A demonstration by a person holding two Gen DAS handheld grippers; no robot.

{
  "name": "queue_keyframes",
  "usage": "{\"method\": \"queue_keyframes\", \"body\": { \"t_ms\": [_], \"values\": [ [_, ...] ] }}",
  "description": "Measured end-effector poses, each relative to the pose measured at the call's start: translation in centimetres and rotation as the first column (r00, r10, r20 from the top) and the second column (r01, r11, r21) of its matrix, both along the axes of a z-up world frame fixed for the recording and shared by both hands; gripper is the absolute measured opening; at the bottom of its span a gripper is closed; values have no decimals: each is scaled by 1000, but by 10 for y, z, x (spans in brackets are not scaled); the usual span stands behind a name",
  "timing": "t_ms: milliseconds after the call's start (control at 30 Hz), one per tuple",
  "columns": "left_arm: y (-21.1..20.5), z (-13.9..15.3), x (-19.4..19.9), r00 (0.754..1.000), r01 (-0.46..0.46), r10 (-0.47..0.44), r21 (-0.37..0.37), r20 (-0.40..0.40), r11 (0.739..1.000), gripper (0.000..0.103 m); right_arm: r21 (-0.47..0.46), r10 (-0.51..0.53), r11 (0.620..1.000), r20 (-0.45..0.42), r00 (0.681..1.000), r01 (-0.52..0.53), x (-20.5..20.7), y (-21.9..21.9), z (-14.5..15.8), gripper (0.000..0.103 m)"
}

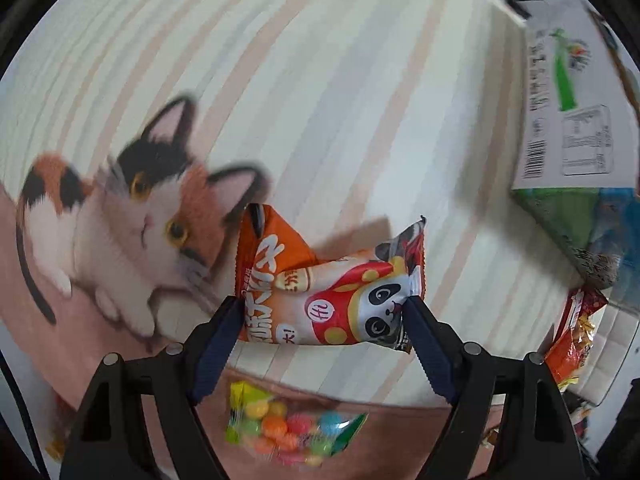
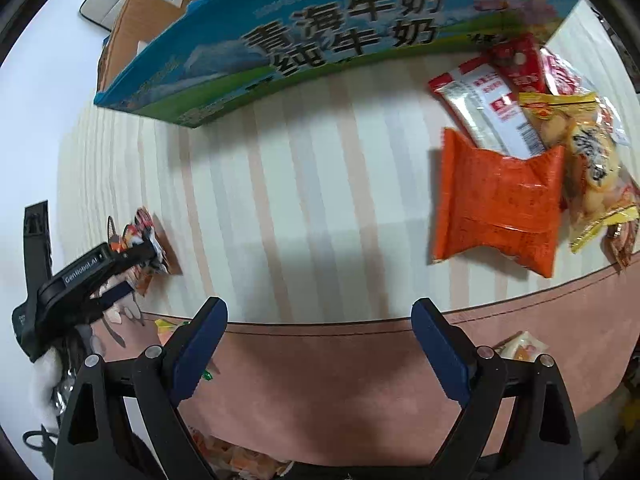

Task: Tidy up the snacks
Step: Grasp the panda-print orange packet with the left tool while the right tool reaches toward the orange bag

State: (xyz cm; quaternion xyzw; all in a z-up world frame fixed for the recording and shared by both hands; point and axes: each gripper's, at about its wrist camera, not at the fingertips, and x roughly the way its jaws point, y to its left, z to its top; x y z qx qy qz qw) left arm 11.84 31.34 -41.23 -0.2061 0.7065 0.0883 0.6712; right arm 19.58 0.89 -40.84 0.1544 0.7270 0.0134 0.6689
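- Your left tool (image 1: 324, 304) has its fingers closed against the two ends of an orange panda snack packet (image 1: 328, 300), holding it lifted above the striped table (image 1: 320, 100); the packet is creased in the middle.
- Under that packet, close to the lens, a clear bag of coloured candies (image 1: 288, 428) lies on the pinkish border of the table cover.
- To the left of the held packet is the printed calico cat (image 1: 132, 216) on the cover.
- Farther right in the left wrist view, a white milk carton box (image 1: 568, 120) stands at the table's edge.
- Your right tool (image 2: 320, 312) is spread wide with nothing between its fingers, hovering over the pink border.
- Beyond it to the right lies an orange bag (image 2: 496, 204), touching a heap of other snack packs (image 2: 560, 108).
- At the back stands the blue milk box (image 2: 320, 40), a brown cardboard box (image 2: 148, 12) behind it.
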Motion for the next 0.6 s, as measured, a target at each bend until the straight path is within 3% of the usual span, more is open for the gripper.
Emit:
{"method": "queue_keyframes", "body": {
  "t_ms": [100,400,600],
  "values": [
    [-11,6,6,999,44,-45,30,25,999,73,-16,-51,999,9,999,51,-3,-25,5,96],
    [-66,6,11,990,137,-138,13,31,990,73,-66,-235,969,41,971,237,-1,-113,16,96],
    [-81,6,21,988,151,-151,-6,24,988,74,-75,-235,968,57,970,239,6,-142,23,96]
  ]
}}
